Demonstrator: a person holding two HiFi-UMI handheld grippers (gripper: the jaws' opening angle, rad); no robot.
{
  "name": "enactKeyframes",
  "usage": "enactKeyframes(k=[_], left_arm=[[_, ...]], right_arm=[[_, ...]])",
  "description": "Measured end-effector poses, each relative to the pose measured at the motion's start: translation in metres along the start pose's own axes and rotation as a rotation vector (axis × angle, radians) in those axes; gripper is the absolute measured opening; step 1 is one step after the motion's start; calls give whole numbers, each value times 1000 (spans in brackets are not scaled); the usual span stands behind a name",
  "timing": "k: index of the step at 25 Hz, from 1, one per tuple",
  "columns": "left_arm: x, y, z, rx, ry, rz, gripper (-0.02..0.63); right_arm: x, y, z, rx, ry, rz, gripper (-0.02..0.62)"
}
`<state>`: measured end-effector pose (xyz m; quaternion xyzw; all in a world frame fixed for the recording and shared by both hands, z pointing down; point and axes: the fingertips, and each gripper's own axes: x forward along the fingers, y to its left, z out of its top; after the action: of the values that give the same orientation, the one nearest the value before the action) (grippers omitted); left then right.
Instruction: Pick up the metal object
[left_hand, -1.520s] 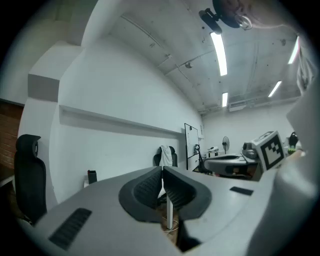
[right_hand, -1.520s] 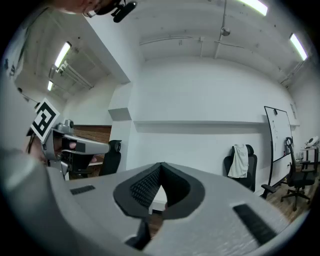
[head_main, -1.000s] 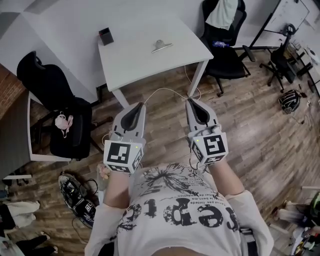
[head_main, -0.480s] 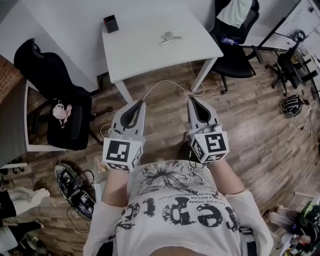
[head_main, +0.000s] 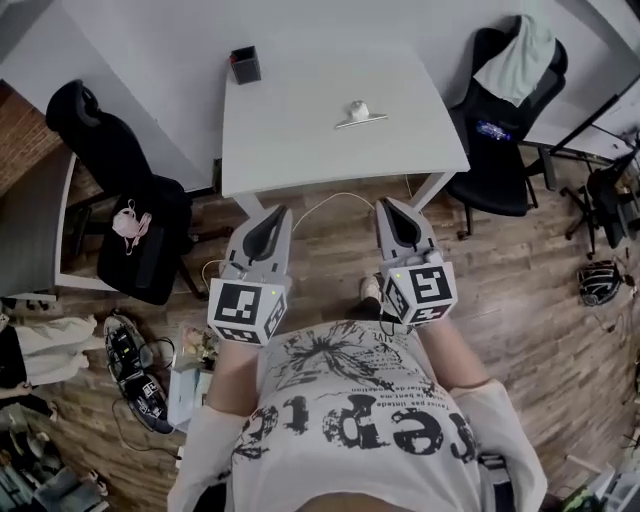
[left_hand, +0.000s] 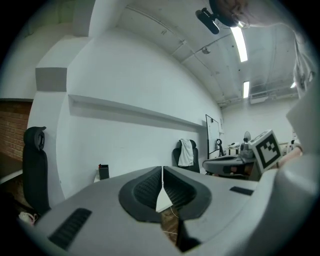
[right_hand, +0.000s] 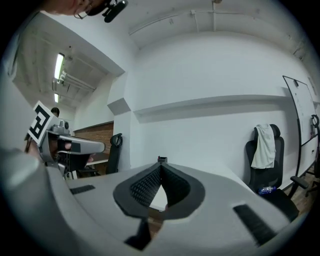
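Holding both claws level short of the white table (head_main: 300, 150), I have the left gripper (head_main: 274, 214) and the right gripper (head_main: 389, 206) each pressed together at the tips, with nothing between either pair. The metal clip (head_main: 361, 114) lies flat on the tabletop at twelve o'clock, well apart from the small black box (head_main: 245, 65) at eleven o'clock by the far edge. My worry: the clip looks thin and low, so jaws arriving closed would, I judge, shove it across the smooth top, and a level approach could skate over it. A white cable (head_main: 330, 195) looping below the table's near edge might snag a claw.
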<state>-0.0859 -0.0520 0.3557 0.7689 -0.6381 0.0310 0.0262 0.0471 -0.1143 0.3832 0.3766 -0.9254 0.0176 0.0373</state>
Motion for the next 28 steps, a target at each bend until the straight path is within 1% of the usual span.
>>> enactKeyframes(k=[6,10,13,16,19,22,28], left_arm=[[92,-18,14,-1,-10,76,11],[144,-22,19,-7,-23,131,11],[176,-23,15,-13,-6,156,11],[200,-19,9,-15,21,172,11],[219,-5,2,-26,41,193,11],[239,17,-5,-37,55,204,11],[284,74,-12,-62,59,186,11]], right_arm=[[47,-96,7,-5,23,71,-9],[78,-144,12,-28,20,116,-9],[100,-171,5,-21,39,141,-9],[124,-188,-7,1,73,157,-9],[150,-199,-22,27,117,159,-9],[179,-206,-33,38,149,157,-9],[246,-213,-42,44,187,140,-9]])
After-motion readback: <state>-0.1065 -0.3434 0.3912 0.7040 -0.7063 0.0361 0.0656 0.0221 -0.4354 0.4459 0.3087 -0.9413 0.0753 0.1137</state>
